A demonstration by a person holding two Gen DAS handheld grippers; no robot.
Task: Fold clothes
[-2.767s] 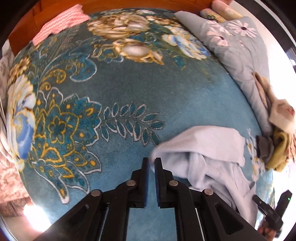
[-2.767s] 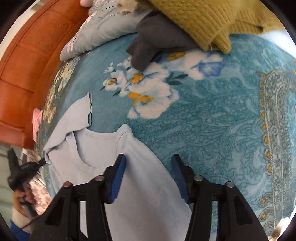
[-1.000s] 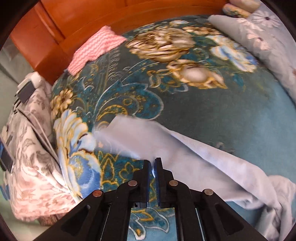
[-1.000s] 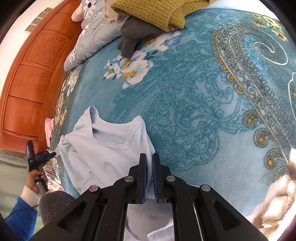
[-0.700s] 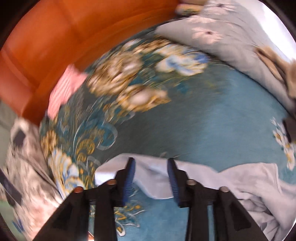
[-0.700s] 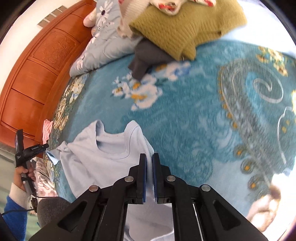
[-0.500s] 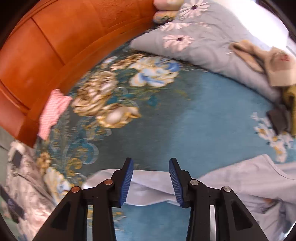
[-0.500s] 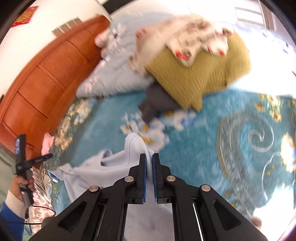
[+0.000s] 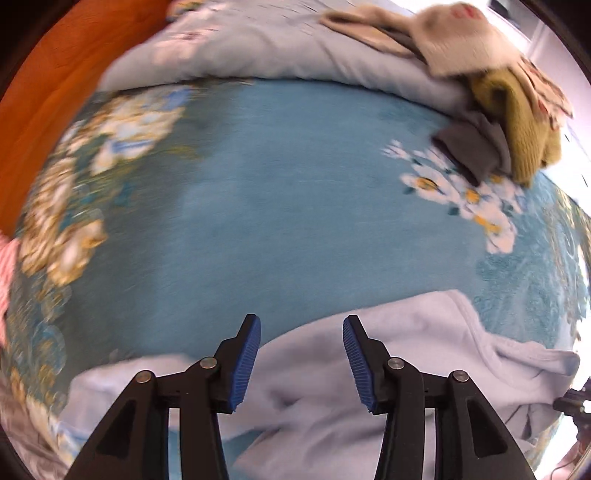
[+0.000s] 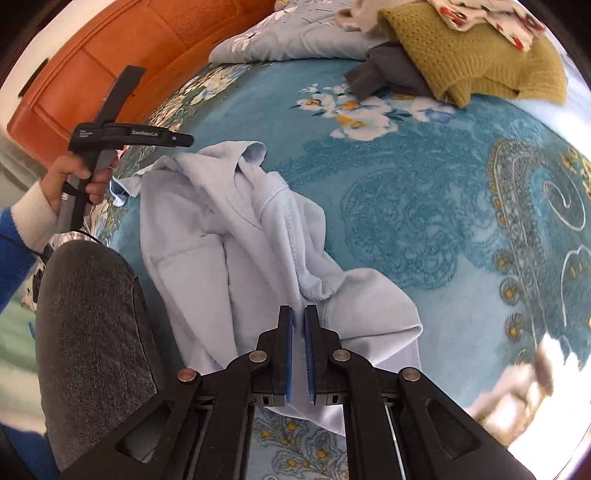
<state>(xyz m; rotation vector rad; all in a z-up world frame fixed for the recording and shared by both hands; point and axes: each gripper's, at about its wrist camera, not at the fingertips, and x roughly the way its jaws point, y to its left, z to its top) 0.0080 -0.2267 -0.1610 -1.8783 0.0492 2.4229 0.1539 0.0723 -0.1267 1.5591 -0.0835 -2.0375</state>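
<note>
Shirt point(image 10: 236, 236), pale blue, lies rumpled on the blanket point(image 10: 424, 206); my right gripper point(image 10: 299, 354) pinches its fabric, my left gripper point(image 9: 301, 363) hovers spread above it, so spreading flat is underway, next grabbing an edge.

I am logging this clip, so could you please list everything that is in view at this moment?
Pale blue long-sleeved top: one, crumpled on the near part of the bed.
Teal floral blanket: one, covers the bed.
Mustard knitted sweater: one, far right pile.
Dark grey garment: one, under the sweater.
White cloth with red print: one, on top of the sweater.
Grey-blue flowered quilt: one, at the far edge.
Orange wooden headboard: one, far left.
Pink striped cloth: one, at the left edge.
Left gripper: black, blue pads, open above the top.
Right gripper: shut on the top.
Left hand: holds the left gripper's handle.
</note>
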